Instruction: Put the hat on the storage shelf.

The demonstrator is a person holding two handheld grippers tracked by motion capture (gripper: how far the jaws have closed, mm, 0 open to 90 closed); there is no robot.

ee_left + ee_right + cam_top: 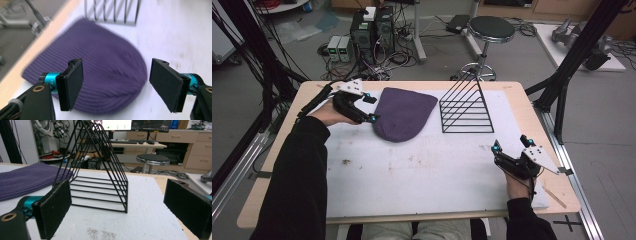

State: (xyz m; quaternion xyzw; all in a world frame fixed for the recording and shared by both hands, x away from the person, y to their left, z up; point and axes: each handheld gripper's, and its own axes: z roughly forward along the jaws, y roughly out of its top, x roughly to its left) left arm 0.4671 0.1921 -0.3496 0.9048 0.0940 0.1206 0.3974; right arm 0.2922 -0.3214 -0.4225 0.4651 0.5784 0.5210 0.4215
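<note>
Right gripper [507,150]: nearest the person, low at the table's right; jaws spread wide, nothing between them. Its own view shows flat black pads [55,207] with a felt-like, faintly fuzzy face.
White mat [422,170]: foam-like sheet covering most of the tabletop, speckled with brown scuffs. The right gripper view shows a patch of dark grit on it, just ahead of the jaws.
Left gripper [373,109]: at the hat's left edge; jaws wide, not pressing on anything. Its own view looks down on the hat between and beyond the two pads [72,83].
Purple hat [403,113]: soft ribbed knit, rounded dome shape, lying flat on the mat left of centre. The ribs read clearly in the left gripper view [100,75]; from above it looks plain.
Wire rack [466,107]: thin black metal rods, triangular frames in a row on a slatted base, standing just right of the hat, apart from it. The right gripper view [100,177] shows its upright triangle profile.
Table [512,92]: pale wood, rounded corners.
Stool [491,29]: round black seat, chrome stem, on the floor beyond the table.
</note>
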